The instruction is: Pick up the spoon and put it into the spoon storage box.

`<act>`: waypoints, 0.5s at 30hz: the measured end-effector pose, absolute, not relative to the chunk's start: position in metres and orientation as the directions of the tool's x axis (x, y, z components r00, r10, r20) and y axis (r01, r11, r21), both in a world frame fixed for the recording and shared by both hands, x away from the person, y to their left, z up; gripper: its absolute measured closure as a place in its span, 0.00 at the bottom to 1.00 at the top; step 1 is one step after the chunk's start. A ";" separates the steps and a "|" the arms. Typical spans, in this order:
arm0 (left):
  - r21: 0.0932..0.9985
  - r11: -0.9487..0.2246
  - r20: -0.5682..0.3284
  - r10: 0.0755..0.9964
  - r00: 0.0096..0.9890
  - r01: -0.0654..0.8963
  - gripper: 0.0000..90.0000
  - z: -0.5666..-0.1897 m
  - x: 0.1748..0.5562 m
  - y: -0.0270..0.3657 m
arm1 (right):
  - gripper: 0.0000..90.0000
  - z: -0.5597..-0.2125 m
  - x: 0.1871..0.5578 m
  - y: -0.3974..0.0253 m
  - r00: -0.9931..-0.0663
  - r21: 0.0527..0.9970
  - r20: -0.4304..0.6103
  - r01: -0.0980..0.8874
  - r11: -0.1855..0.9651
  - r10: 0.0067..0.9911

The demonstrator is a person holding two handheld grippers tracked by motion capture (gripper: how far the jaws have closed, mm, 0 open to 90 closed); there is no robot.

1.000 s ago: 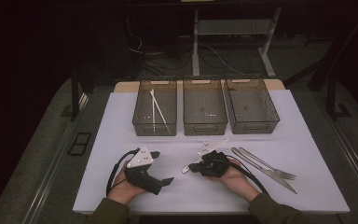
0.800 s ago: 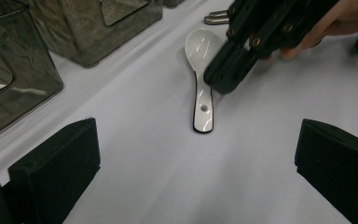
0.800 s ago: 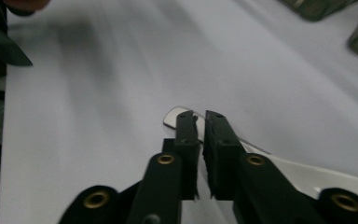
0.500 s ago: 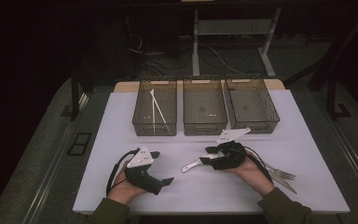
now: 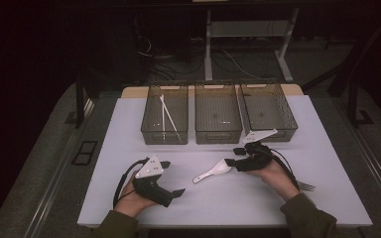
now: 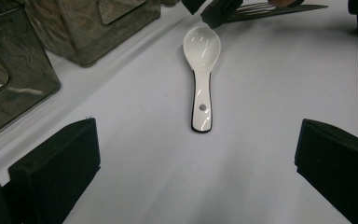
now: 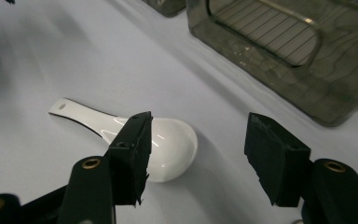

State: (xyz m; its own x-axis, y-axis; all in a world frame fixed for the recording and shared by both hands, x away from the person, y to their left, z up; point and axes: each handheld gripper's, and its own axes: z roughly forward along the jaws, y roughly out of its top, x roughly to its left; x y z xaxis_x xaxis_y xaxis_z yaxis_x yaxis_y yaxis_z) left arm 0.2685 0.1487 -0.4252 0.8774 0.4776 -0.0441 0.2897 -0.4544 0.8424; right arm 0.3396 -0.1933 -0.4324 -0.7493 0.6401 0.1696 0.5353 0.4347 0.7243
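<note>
**Right tongs open over the spoon's bowl**

No brand, label or writing can be read on anything here.

The white spoon (image 5: 212, 172) lies flat on the worktop (image 5: 297, 198), near its middle, in front of the three bins. In the high view its long axis runs from about 2 o'clock to 8 o'clock: the bowl is at the 2 o'clock end, the handle, with a small hole near its tip, at 8 o'clock.

Your right tongs (image 5: 232, 156) are spread apart, with the bowl right at their tips; in the right gripper view the bowl sits beside one of the tips, nothing clamped. Your left tongs (image 5: 172, 177) are also wide apart, holding nothing, resting on the worktop at the spoon's 8 o'clock, well clear of it. In the left gripper view the handle points back toward you.

The left bin (image 5: 151, 126) holds white chopsticks (image 5: 167, 116). A fork (image 5: 305, 186) lies by your right hand.
</note>
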 end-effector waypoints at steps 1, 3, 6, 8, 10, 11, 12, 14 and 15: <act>0.842 -0.455 -0.044 0.477 0.878 0.289 0.00 -0.425 0.268 0.149 | 0.46 -0.434 0.340 -0.191 -0.754 0.723 0.167 0.532 0.441 0.636; 0.842 -0.455 -0.043 0.477 0.878 0.289 0.00 -0.425 0.268 0.149 | 0.47 -0.436 0.339 -0.188 -0.761 0.717 0.163 0.528 0.455 0.628; 0.842 -0.454 -0.044 0.477 0.878 0.290 0.00 -0.425 0.268 0.149 | 0.48 -0.439 0.339 -0.184 -0.770 0.709 0.164 0.527 0.469 0.617; 0.843 -0.454 -0.045 0.477 0.878 0.290 0.00 -0.425 0.268 0.149 | 0.49 -0.441 0.339 -0.183 -0.774 0.706 0.163 0.525 0.476 0.612; 0.842 -0.455 -0.044 0.476 0.878 0.289 0.00 -0.425 0.268 0.149 | 0.51 -0.442 0.339 -0.182 -0.776 0.698 0.172 0.531 0.481 0.606; 0.842 -0.456 -0.044 0.476 0.878 0.290 0.00 -0.425 0.268 0.149 | 0.52 -0.443 0.339 -0.181 -0.776 0.696 0.177 0.534 0.481 0.605; 0.841 -0.456 -0.044 0.477 0.878 0.290 0.00 -0.425 0.268 0.149 | 0.53 -0.443 0.339 -0.181 -0.779 0.692 0.176 0.533 0.487 0.602; 0.842 -0.455 -0.045 0.477 0.878 0.290 0.00 -0.425 0.268 0.149 | 0.54 -0.444 0.339 -0.181 -0.780 0.689 0.183 0.535 0.488 0.598; 0.842 -0.454 -0.045 0.477 0.877 0.291 0.00 -0.425 0.268 0.149 | 0.55 -0.444 0.339 -0.180 -0.780 0.688 0.185 0.537 0.488 0.597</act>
